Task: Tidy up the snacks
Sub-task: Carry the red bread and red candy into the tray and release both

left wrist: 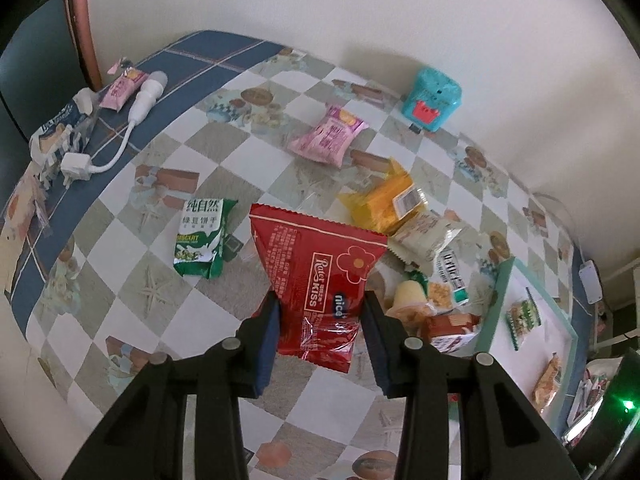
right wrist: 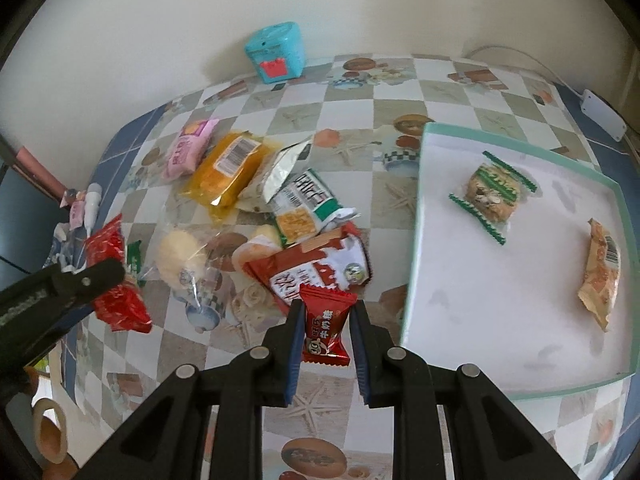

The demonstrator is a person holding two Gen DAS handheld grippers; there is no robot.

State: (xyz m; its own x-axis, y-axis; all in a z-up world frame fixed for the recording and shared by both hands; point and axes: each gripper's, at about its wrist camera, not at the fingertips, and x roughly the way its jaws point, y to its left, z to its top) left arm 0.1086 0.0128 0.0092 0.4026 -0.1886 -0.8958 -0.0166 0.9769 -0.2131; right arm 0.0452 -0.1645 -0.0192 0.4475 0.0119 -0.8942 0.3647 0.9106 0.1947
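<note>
My left gripper (left wrist: 322, 300) is shut on a large red snack packet (left wrist: 316, 272) with a flower print, lifted above the checked tablecloth; the same gripper and packet (right wrist: 116, 280) show at the left of the right wrist view. My right gripper (right wrist: 326, 312) is shut on a small red candy packet (right wrist: 326, 320), held above the table. A pile of snack packets (right wrist: 280, 200) lies just beyond it. The shallow white tray with a green rim (right wrist: 416, 216) sits at the right and holds a green-edged cookie (right wrist: 490, 194) and an orange packet (right wrist: 602, 276).
A green biscuit packet (left wrist: 202, 238) and a pink packet (left wrist: 326, 136) lie apart on the cloth. A teal box (left wrist: 432, 100) stands by the wall. A white charger with cable (left wrist: 100, 160) and more wrappers lie at the far left edge.
</note>
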